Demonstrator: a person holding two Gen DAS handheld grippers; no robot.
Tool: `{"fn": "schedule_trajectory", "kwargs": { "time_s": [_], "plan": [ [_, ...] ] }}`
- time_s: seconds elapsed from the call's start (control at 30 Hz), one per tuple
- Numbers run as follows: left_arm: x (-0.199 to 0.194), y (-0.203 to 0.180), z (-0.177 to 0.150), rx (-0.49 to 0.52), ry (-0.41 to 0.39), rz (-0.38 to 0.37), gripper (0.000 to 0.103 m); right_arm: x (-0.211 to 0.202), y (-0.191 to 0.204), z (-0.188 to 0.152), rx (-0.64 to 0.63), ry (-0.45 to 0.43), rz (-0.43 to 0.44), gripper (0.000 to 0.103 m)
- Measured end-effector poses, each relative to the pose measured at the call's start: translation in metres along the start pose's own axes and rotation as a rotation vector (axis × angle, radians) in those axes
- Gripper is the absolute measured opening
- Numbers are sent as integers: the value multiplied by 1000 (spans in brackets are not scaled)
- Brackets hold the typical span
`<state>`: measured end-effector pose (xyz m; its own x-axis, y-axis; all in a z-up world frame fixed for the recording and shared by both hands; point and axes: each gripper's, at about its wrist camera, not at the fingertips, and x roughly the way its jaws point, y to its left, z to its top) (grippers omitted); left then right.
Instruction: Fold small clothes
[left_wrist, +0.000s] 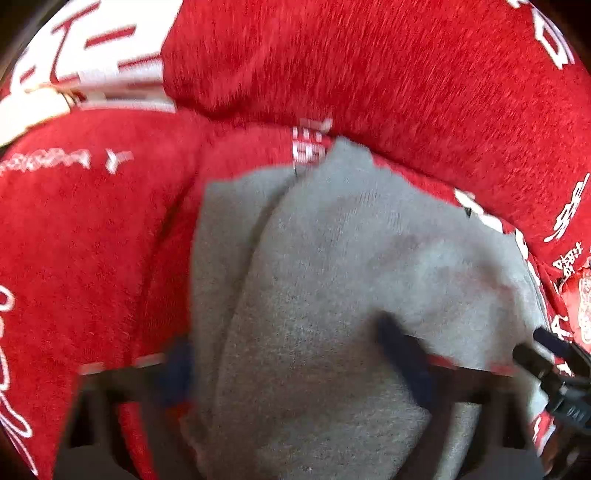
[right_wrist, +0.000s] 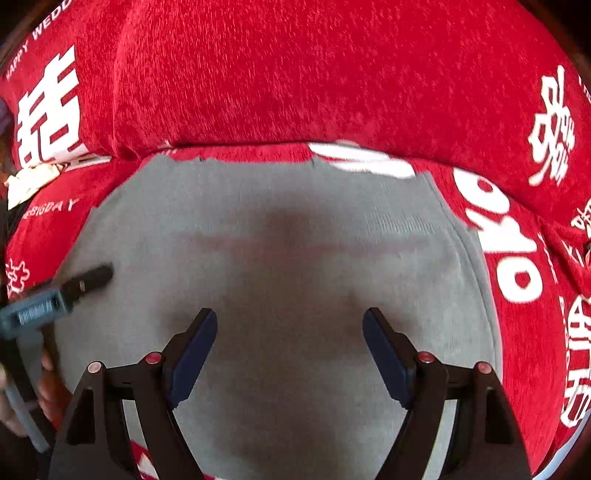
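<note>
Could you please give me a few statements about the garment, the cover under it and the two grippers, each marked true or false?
1. The grey garment lies on a red cover with white lettering. True.
2. The right gripper stands open above the grey garment, with nothing pinched. True.
3. The garment is blue denim. False: it is a grey knit.
4. In the left wrist view, grey fabric sits between the left gripper fingers. True.
5. The red cover is plain, with no print. False: it carries white characters and words.
6. The left gripper is absent from the right wrist view. False: it shows at the left edge.
</note>
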<state>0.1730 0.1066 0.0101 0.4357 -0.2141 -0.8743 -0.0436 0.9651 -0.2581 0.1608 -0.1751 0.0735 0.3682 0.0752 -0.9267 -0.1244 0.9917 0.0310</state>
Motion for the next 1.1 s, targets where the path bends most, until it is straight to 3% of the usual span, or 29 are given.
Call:
{"fn": "schedule_trajectory", "kwargs": {
  "time_s": [0.03,0.07,0.17,0.3,0.4,0.6,0.7,0.8,0.9,1.0,1.1],
  "plan": [
    [-4,-1,0,-7,7,-48,34,1,0,-2,-3,3,-2,83],
    [-6,0,-1,-28,20,-73,29,2,-1,-4,-4,4,1,83],
    [-6,-4,-1,-45,29,-46,28,7,1,-7,-11,2,-3,83],
    [-15,-9,6,-95,55,-30,26,10,15,-11,-128,-45,-38,84],
    [-29,-23,13,-87,56,3,25,5,1,-6,-72,-13,-1,84],
    [-47,-64,26,-39,66,83,25,-18,-46,-15,41,-69,11,84],
    [-52,-99,35,-12,78,140,24,-27,-67,-21,74,-82,31,84],
    [-64,-141,40,25,55,144,23,-38,-87,-27,92,-104,42,84],
    [-69,-198,36,86,30,126,14,-46,-111,-36,121,-125,43,84],
    [-53,-254,24,157,40,117,14,-47,-142,-50,160,-129,28,84],
    [-14,-301,-1,212,111,104,14,-46,-168,-64,206,-124,23,84]
  ]
}}
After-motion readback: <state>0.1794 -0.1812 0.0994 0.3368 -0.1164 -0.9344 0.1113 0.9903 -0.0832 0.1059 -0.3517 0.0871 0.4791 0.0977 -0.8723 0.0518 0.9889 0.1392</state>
